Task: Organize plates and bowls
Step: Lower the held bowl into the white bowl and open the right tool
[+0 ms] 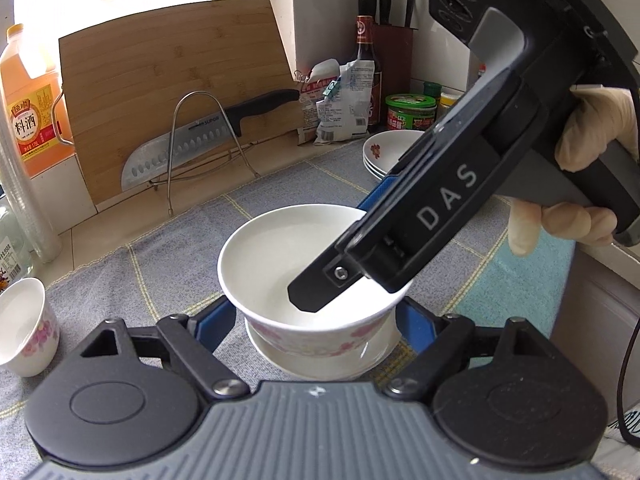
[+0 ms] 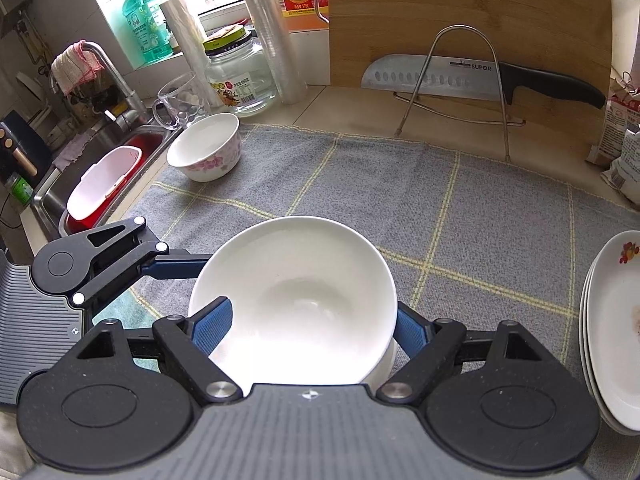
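- Where the grey checked cloth (image 2: pixel 420 200) covers the worktop, the right hand-held gripper (image 2: pixel 308 330) is clenched on the rim of a white bowl (image 2: pixel 296 292): one blue pad lies inside the bowl, the other against its outer wall.
- That bowl sits in or just above a second bowl (image 1: pixel 320 354) with a pink flower pattern; whether the two touch I cannot tell.
- The left hand-held gripper (image 1: pixel 316 322) has its fingers on either side of the flowered bowls; whether the pads press on them I cannot tell.
- A gloved hand (image 1: pixel 580 184) holds the right tool's handle.
- A stack of plates (image 2: pixel 612 344) lies at the cloth's right edge.
- Another flowered bowl (image 2: pixel 206 148) stands at the cloth's far left corner, beside the sink (image 2: pixel 60 196).
- A knife (image 2: pixel 460 78) rests in a wire rack against a cutting board (image 2: pixel 480 8) at the worktop's far edge.
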Available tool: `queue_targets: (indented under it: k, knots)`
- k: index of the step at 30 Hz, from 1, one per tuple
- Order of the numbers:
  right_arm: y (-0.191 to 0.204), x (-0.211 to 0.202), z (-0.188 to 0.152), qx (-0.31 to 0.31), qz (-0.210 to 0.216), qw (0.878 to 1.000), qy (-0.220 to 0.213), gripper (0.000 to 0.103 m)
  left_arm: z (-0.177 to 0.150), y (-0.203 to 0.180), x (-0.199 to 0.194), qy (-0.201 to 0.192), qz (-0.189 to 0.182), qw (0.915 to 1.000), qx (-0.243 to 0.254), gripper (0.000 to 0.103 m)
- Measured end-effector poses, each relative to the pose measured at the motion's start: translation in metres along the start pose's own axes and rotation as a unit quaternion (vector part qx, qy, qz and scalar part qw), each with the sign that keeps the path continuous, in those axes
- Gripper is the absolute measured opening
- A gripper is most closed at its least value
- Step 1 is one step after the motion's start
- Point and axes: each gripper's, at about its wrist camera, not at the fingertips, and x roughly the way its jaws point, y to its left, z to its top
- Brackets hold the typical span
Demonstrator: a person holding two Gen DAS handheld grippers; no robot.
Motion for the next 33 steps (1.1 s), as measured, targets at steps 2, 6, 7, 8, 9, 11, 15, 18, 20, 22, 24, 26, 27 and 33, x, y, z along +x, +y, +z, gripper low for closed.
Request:
queue_targets:
  k: [2, 6, 7, 8, 9, 11, 15, 18, 20, 22, 24, 26, 27, 33]
  knots:
    - [-0.002, 0.001, -0.002, 0.004, 0.0, 1.0, 0.002, 0.089, -0.001, -0.001, 0.002, 0.004, -0.001, 1.0, 0.0, 0.086]
    - [-0.004, 0.003, -0.005, 0.008, 0.001, 1.0, 0.007, 0.089, -0.003, -0.002, 0.006, 0.012, -0.003, 0.9999, 0.0, 0.086]
    - [-0.004, 0.004, -0.005, 0.007, 0.001, 1.0, 0.008, 0.089, -0.004, -0.002, 0.007, 0.014, -0.004, 0.9999, 0.001, 0.086]
    - [-0.004, 0.005, -0.006, 0.007, 0.001, 1.0, 0.01, 0.089, -0.004, -0.002, 0.008, 0.016, -0.004, 0.9999, 0.0, 0.086]
    - [-0.004, 0.006, -0.006, 0.008, 0.001, 1.0, 0.011, 0.089, -0.005, -0.002, 0.009, 0.018, -0.004, 0.9998, -0.001, 0.086]
    - [-0.004, 0.007, -0.007, 0.007, 0.002, 1.0, 0.013, 0.089, -0.005, -0.002, 0.01, 0.021, -0.005, 0.9998, -0.002, 0.086]
    - [-0.005, 0.009, -0.007, 0.005, 0.003, 1.0, 0.016, 0.089, -0.006, -0.001, 0.012, 0.024, -0.005, 0.9997, -0.002, 0.086]
    - [-0.006, 0.01, -0.007, 0.005, 0.002, 1.0, 0.017, 0.089, -0.005, -0.001, 0.014, 0.026, -0.005, 0.9996, 0.0, 0.086]
    - [-0.006, 0.01, -0.007, 0.005, 0.002, 1.0, 0.018, 0.089, -0.006, -0.002, 0.013, 0.027, -0.004, 0.9996, 0.001, 0.086]
    - [-0.006, 0.01, -0.007, 0.004, 0.003, 1.0, 0.019, 0.089, -0.006, -0.002, 0.014, 0.028, -0.005, 0.9996, 0.0, 0.086]
    - [-0.006, 0.011, -0.008, 0.005, 0.003, 1.0, 0.02, 0.089, -0.005, -0.003, 0.015, 0.03, -0.005, 0.9995, 0.0, 0.086]
    - [-0.007, 0.011, -0.008, 0.005, 0.003, 1.0, 0.021, 0.089, -0.006, -0.004, 0.015, 0.031, -0.005, 0.9995, 0.002, 0.086]
    - [-0.006, 0.012, -0.008, 0.006, 0.003, 1.0, 0.021, 0.089, -0.006, -0.005, 0.016, 0.032, -0.005, 0.9995, 0.002, 0.086]
    - [-0.006, 0.012, -0.008, 0.005, 0.002, 1.0, 0.022, 0.089, -0.005, -0.005, 0.016, 0.034, -0.008, 0.9994, -0.005, 0.086]
